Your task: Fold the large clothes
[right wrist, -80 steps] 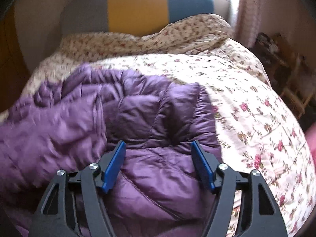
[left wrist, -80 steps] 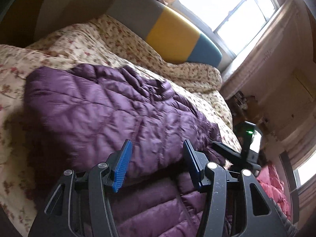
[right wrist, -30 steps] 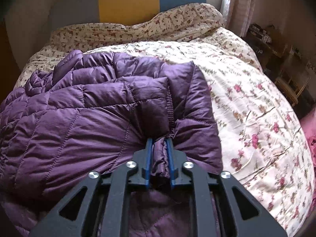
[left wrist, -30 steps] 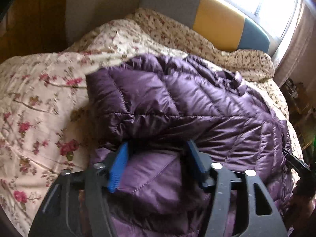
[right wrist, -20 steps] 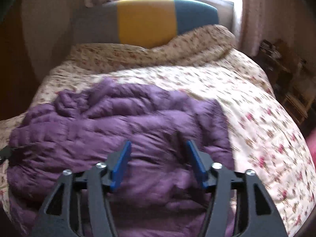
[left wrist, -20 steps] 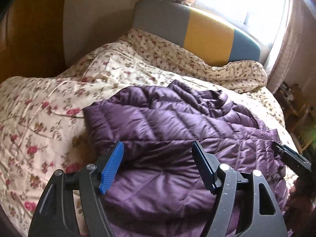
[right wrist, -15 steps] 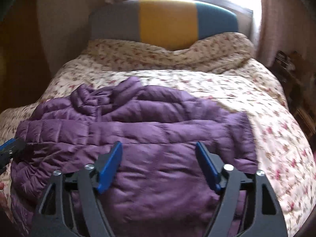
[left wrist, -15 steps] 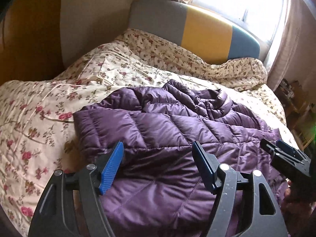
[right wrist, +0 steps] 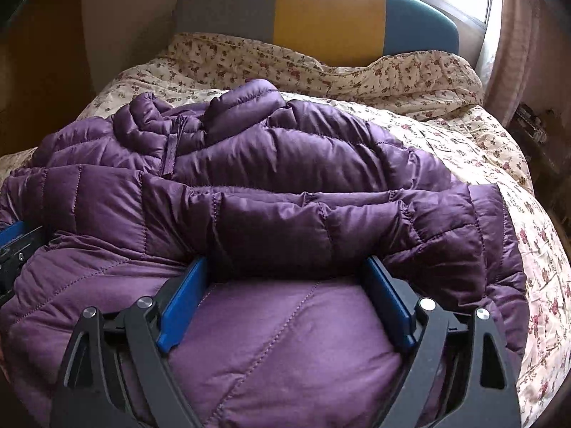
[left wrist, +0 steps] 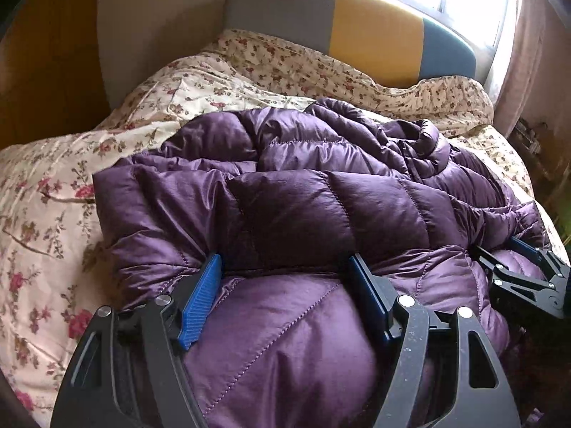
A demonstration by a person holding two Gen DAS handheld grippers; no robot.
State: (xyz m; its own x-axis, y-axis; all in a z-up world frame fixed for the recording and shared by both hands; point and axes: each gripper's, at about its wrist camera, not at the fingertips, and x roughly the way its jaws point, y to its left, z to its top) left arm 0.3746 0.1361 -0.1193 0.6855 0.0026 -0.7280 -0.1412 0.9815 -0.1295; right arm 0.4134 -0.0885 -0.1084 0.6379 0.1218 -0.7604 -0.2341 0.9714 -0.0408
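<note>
Purple puffer jacket [left wrist: 321, 192] lies spread across the near part of the bed [left wrist: 46, 192], on its floral quilt, with a folded layer ridged across the middle and the collar at the far side. Left claw [left wrist: 285, 297] is spread wide, its blue pads pressed against that folded edge without pinching it. Right claw [right wrist: 285, 301] is likewise released at the fold, further right. A striped headboard [right wrist: 321, 14] stands far behind.

One purple puffer jacket [left wrist: 321, 207], one floral quilt [left wrist: 53, 196], one three-coloured headboard [right wrist: 321, 14], two grippers.
</note>
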